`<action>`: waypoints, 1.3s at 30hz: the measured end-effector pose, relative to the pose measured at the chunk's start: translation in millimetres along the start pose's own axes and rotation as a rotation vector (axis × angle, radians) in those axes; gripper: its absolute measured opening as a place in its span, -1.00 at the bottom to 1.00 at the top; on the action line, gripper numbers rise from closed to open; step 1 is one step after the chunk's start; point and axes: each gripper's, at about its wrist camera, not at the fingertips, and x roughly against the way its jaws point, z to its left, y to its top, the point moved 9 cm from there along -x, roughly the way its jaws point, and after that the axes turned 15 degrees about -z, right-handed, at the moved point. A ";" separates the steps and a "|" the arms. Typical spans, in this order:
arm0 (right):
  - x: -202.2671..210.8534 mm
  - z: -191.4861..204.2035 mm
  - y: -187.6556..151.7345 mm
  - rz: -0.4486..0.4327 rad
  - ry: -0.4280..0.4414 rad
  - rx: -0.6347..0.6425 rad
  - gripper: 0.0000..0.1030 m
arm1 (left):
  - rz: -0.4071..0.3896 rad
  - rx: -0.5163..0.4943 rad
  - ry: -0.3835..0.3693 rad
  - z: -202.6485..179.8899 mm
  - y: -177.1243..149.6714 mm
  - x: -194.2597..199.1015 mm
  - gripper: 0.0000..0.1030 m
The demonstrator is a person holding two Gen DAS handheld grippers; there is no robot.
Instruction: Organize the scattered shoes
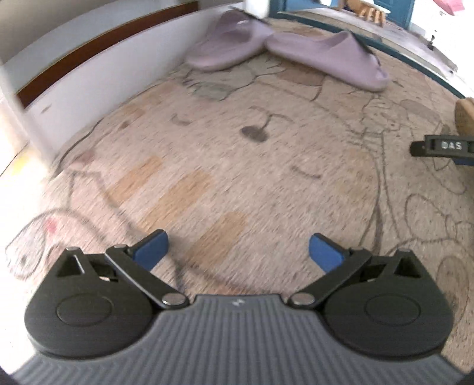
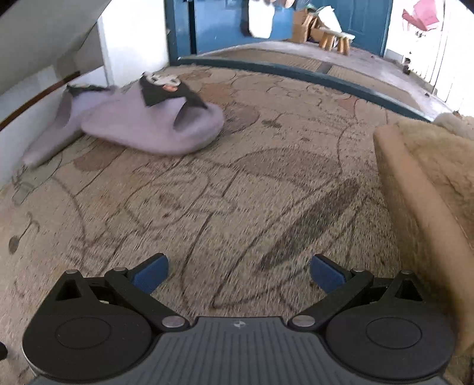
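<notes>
Left tool (image 1: 238,251): jaws set wide, blue pads (image 1: 151,250) well apart, nothing between them. It hovers over a beige rug (image 1: 237,177) printed with cartoon line drawings. Right tool (image 2: 238,274): jaws likewise set wide and empty, over the same rug.

In the left wrist view, at the right edge in the middle distance, part of the other tool shows as a black bar (image 1: 441,148) carrying white letters that read "DAS"; the rest of the marking is cut off. Just beyond it is a tan, rounded item, only partly in view.

In the right wrist view, at the near right, a tan slipper with a fleecy lining (image 2: 429,189) lies on the rug, just beside the right pad.

At the far left, two lilac slide sandals lie on the rug. The left sandal (image 1: 228,44) rests against the white wall base (image 1: 89,80). The right sandal (image 1: 328,56) touches it at one end, forming an angle. Each carries a black cartoon-figure ornament (image 2: 166,86) on the strap; no writing on it is readable.

Farther off, beyond the rug's dark teal border (image 2: 296,72), stand blue doors (image 2: 219,23), cardboard boxes (image 2: 302,28) whose contents cannot be seen, and a small wooden stool (image 2: 336,40).
</notes>
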 end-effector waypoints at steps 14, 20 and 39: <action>56.2 -8.1 -22.4 0.076 0.050 0.238 0.99 | 0.017 0.060 0.085 -20.1 3.8 6.2 1.00; 78.8 -41.7 -22.8 0.090 -0.007 0.258 0.99 | -0.011 0.092 -0.020 -65.1 20.7 18.9 1.00; 113.6 -1.9 32.2 -0.013 0.085 0.300 0.96 | -0.063 0.106 -0.017 -30.4 43.3 22.6 1.00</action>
